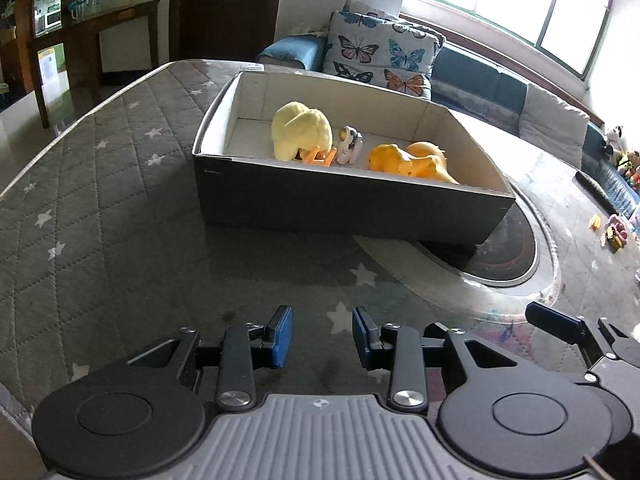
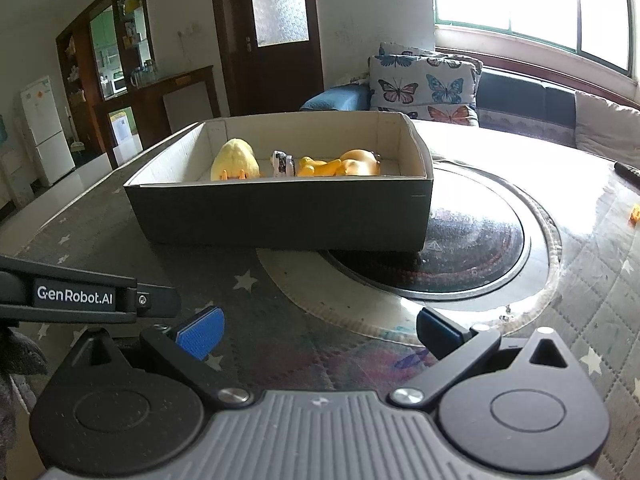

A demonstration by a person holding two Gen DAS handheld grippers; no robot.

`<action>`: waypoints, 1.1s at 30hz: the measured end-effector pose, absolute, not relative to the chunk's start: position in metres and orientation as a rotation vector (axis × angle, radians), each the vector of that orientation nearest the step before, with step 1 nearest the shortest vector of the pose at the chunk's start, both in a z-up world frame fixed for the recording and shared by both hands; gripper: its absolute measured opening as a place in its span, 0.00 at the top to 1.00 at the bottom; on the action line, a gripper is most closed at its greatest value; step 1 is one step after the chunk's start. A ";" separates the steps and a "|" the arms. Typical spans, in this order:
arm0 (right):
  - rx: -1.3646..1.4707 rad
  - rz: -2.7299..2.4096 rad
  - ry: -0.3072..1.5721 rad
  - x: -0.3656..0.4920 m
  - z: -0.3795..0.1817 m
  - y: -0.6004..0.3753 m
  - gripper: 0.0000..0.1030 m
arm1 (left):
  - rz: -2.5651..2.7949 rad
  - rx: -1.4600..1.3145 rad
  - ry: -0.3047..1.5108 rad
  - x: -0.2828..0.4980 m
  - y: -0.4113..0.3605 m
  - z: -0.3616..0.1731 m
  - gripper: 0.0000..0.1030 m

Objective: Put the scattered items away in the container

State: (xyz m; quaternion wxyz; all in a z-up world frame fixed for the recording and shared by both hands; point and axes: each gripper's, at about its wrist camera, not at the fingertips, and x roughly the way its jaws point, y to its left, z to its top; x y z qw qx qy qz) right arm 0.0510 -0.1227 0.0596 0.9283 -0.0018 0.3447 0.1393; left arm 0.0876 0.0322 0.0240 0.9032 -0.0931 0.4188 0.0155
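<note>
Looking into the box [image 1: 352,204], you find the yellow plush chick [image 1: 300,130], a small white toy [image 1: 349,146] and the orange duck [image 1: 412,160] already lying inside, side by side. Both the left gripper [image 1: 322,338] and the right gripper [image 2: 320,330] hang near you over the desk [image 1: 120,208], fingers apart, holding nothing. A few small toys [image 1: 614,232] remain far right; if you fetch those, approach low and square.

We see daylight flooding from the blown-out window [image 2: 532,0], glare on the glass tabletop [image 2: 472,200], dim room corners, and fisheye bending at the edges.
</note>
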 end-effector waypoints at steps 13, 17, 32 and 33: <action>-0.005 0.275 0.730 0.059 0.053 -0.122 0.00 | 0.077 -0.150 0.876 0.092 0.032 0.019 0.65; -0.006 0.271 0.731 0.058 0.053 -0.122 0.00 | 0.080 -0.133 0.857 0.091 0.030 0.020 0.65; -0.008 0.261 0.746 0.058 0.049 -0.123 0.00 | 0.102 -0.137 0.895 0.091 0.034 0.016 0.65; -0.008 0.258 0.746 0.058 0.049 -0.123 0.00 | 0.103 -0.134 0.894 0.090 0.033 0.016 0.65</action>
